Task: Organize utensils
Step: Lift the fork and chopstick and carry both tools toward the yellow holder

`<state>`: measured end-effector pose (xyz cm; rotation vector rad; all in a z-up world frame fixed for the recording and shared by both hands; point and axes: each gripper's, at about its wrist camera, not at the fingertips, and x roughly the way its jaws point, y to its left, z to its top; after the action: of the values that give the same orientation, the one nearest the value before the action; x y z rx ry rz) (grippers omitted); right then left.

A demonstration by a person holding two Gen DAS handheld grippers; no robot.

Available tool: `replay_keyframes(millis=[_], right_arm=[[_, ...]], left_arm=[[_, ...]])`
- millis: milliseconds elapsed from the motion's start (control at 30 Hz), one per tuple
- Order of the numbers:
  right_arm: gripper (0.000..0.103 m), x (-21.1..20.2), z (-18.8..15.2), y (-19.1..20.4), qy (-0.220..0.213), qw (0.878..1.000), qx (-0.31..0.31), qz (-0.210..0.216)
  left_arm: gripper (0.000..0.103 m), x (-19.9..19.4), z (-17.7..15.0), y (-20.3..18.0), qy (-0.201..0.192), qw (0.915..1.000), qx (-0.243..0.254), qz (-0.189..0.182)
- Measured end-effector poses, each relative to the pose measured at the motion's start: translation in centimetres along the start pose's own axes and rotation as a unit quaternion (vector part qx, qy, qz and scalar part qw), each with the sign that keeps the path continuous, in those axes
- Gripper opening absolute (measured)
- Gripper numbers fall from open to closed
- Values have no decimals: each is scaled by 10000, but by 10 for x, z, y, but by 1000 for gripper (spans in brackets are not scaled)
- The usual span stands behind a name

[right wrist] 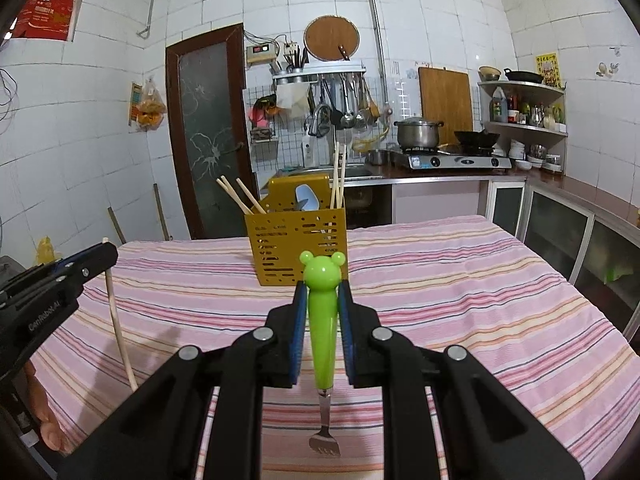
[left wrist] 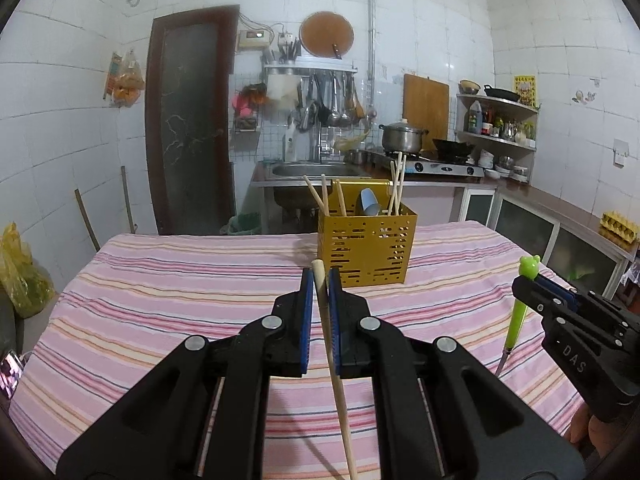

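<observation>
A yellow perforated utensil holder stands at the far middle of the striped table; it holds several chopsticks and a blue spoon. My left gripper is shut on a pale wooden chopstick, held above the table in front of the holder. My right gripper is shut on a fork with a green frog-head handle, tines down. The holder also shows in the right wrist view, just beyond the fork. Each gripper shows in the other's view, left and right.
The table wears a pink striped cloth. Behind it are a sink, a gas stove with a steel pot and a wok, hanging ladles, corner shelves and a dark door. A yellow bag sits at the left.
</observation>
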<state>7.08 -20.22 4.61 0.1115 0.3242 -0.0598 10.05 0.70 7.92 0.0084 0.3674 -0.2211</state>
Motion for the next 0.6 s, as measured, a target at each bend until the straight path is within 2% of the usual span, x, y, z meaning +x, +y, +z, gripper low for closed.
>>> replay_keyframes(millis=[233,600], right_arm=[[16,-7,9,6,-162,9998,-100,53],[16,4,24,4,-174,9996,-221,63]], left_arm=[[5,-13,7,9,-146,9999,-67,-49],[4,-3,30,14,-285,9995,-118,-111]])
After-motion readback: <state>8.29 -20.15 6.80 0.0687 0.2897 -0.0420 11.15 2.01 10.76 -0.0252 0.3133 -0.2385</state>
